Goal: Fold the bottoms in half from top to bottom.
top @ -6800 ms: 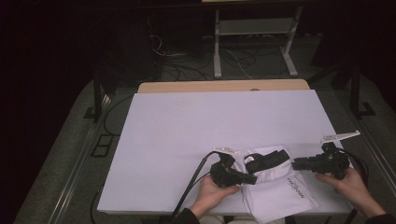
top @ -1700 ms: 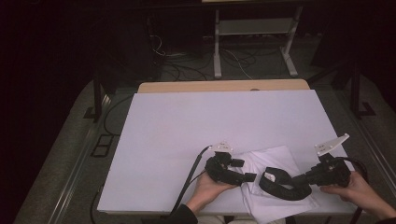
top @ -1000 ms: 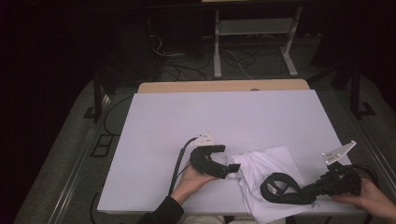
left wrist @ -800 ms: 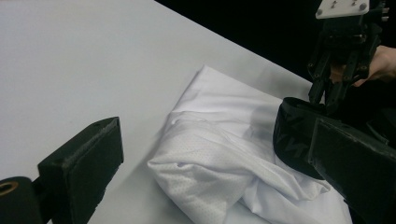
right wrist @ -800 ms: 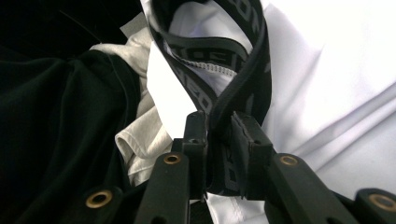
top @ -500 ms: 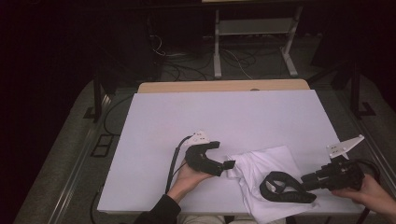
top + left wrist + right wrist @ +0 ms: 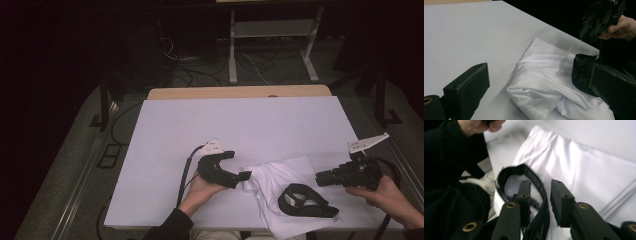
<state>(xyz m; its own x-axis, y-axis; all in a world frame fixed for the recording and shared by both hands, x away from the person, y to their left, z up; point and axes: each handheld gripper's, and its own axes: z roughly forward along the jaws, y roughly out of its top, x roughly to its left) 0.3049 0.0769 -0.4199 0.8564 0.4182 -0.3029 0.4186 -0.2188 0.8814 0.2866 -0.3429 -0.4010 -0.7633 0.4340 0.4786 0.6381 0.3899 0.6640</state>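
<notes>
Lying at the lower right of the high view, a white garment (image 7: 280, 180) sits crumpled on the white table (image 7: 240, 130), with a black collar band (image 7: 305, 201) curled on top of it near the table's near edge. The left claw (image 7: 240, 176), held in the person's left hand (image 7: 200, 190) at lower centre, points toward the cloth's bunched left end; in the left gripper view its jaws stand spread wide, one at the lower left and one at the lower right of the frame, with the folded mesh fabric (image 7: 541, 92) between and beyond them, nothing pinched. The right claw (image 7: 320, 178), held in the right hand (image 7: 390, 197) at the lower right edge, points left toward the collar band. In the right gripper view its jaws are parted with a gap between them; the black band (image 7: 541, 195) loops around the left jaw, and whether any pad touches it cannot be told. A dark sleeve (image 7: 451, 182) occupies the left of that frame.
</notes>
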